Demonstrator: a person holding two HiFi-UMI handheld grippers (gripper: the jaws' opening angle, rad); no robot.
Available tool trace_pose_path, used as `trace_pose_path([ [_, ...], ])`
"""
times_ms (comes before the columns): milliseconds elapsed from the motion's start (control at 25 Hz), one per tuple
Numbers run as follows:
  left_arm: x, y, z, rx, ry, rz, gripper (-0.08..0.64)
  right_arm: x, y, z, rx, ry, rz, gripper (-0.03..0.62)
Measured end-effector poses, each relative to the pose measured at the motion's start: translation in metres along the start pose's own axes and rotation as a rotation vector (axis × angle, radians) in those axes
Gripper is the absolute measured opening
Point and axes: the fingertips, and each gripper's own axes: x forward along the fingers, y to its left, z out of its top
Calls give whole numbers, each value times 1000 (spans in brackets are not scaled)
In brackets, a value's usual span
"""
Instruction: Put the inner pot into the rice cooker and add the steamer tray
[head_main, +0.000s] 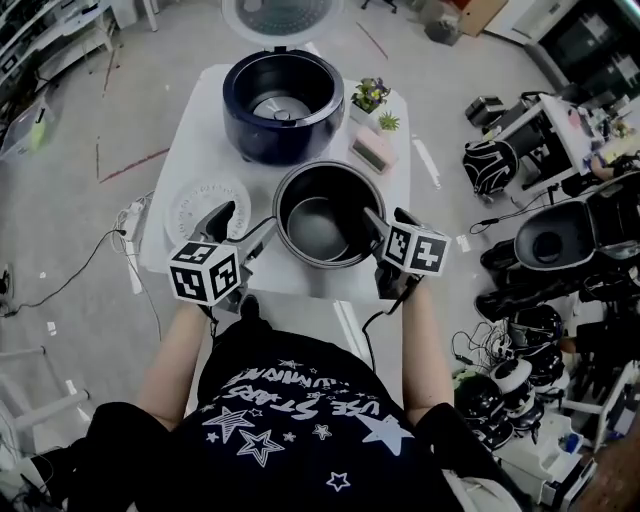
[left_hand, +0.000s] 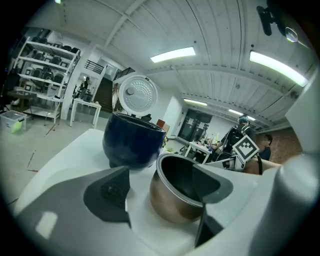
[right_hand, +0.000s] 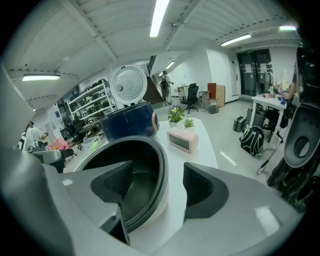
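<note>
The metal inner pot (head_main: 322, 215) stands on the white table (head_main: 400, 190), just in front of the dark blue rice cooker (head_main: 283, 105), whose lid (head_main: 280, 15) is raised. A white steamer tray (head_main: 200, 205) lies flat at the table's left. My left gripper (head_main: 247, 222) is open at the pot's left rim; in the left gripper view the pot (left_hand: 172, 200) shows between the jaws of the left gripper (left_hand: 157, 190). My right gripper (head_main: 385, 222) is open astride the right rim. In the right gripper view the right gripper (right_hand: 156, 185) has one jaw inside the pot (right_hand: 140, 195) and one outside.
A pink clock (head_main: 372, 150) and two small potted plants (head_main: 370, 97) sit at the table's back right. Bags, helmets and other gear (head_main: 530, 250) crowd the floor on the right. Cables (head_main: 130, 225) trail on the floor at the left.
</note>
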Motion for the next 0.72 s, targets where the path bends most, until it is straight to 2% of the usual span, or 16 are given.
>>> trace_pose_path([
  [160,16,11,3,4,27,-39,396,19,-4,-5,-5,85,-33,327],
  [360,27,15,1,0,75,-103,396,24,-8,-12,0,137,-87,288],
  [560,40,17,2,-5,100,-142,396,25,-8,-17,9,182,-116,158],
  [720,50,15,-1,11,130,-178,396,29,-12,-21,25,207,-149,98],
])
